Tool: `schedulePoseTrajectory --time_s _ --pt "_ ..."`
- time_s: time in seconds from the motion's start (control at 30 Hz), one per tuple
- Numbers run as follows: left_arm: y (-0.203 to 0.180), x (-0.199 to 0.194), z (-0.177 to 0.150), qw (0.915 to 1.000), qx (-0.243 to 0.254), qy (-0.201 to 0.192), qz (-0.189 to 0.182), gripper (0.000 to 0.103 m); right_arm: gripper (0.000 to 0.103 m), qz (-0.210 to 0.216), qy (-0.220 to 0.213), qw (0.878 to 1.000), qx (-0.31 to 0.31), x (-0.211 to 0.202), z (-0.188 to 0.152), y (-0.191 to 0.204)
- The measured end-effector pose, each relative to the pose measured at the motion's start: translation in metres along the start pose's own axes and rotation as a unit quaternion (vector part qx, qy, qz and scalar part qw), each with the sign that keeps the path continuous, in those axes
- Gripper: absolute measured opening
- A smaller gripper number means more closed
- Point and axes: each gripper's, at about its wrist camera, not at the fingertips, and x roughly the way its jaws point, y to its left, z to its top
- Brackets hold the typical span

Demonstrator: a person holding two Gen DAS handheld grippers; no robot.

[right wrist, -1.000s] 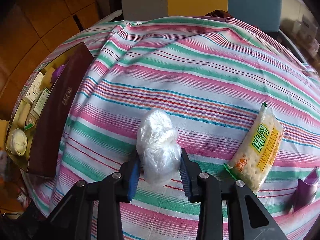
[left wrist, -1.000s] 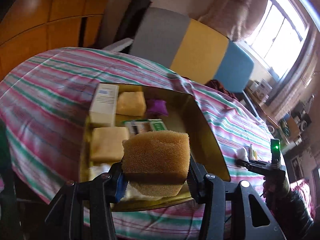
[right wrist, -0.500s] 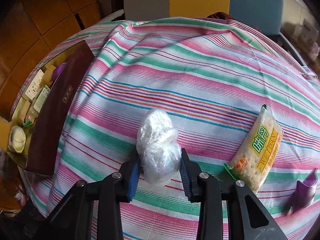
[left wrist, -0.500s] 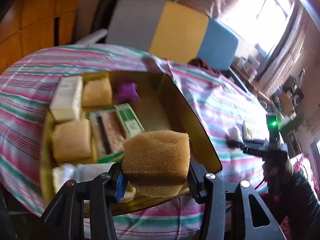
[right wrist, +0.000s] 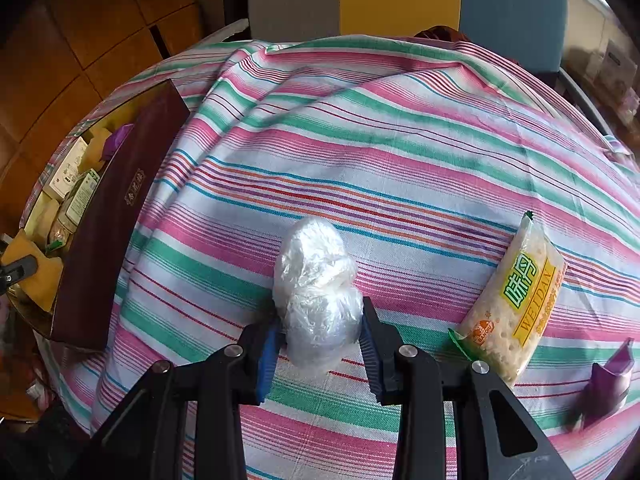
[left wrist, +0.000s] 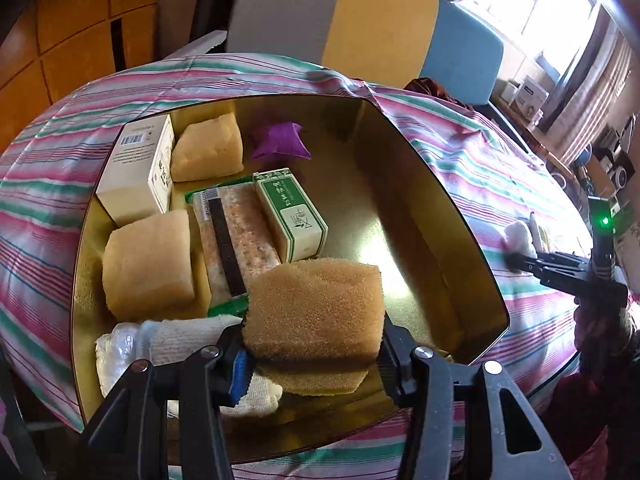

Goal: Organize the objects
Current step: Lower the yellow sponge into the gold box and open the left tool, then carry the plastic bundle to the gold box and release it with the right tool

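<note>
Left gripper (left wrist: pixel 314 344), bottom centre of frame, pinches a tan porous sponge block (left wrist: pixel 316 316) w/ dark underside, held over the gold-lined open box (left wrist: pixel 400 216); box holds a green-and-white carton (left wrist: pixel 292 214) w/ script too small to read. Right gripper (right wrist: pixel 318 338), lower centre, is closed on a crumpled clear-plastic-wrapped white bundle (right wrist: pixel 316 290) sitting on the pink-green striped tablecloth (right wrist: pixel 400 152). At right, a cracker packet (right wrist: pixel 516 300) reads "WEIDAN". The box's maroon side panel, upper left, bears illegible gold characters.
</note>
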Motion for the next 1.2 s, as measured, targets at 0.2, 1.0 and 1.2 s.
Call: schedulePoseTrajectory --time_s 0.2,1.0,1.2 --pt "-0.001 0.0 -0.003 0.9999 0.005 -0.003 0.009 0.052 0.037 -0.001 0.0 1.0 0.0 0.001 0.0 0.001" --pt "-0.005 -0.025 -0.01 0.9985 0.02 -0.049 0.014 0.072 0.037 -0.041 0.012 0.999 0.02 0.005 -0.002 0.011" --pt "-0.002 -0.038 -0.01 0.9977 0.013 -0.066 0.008 0.075 0.037 -0.04 0.015 0.999 0.032 0.0 -0.002 0.022"
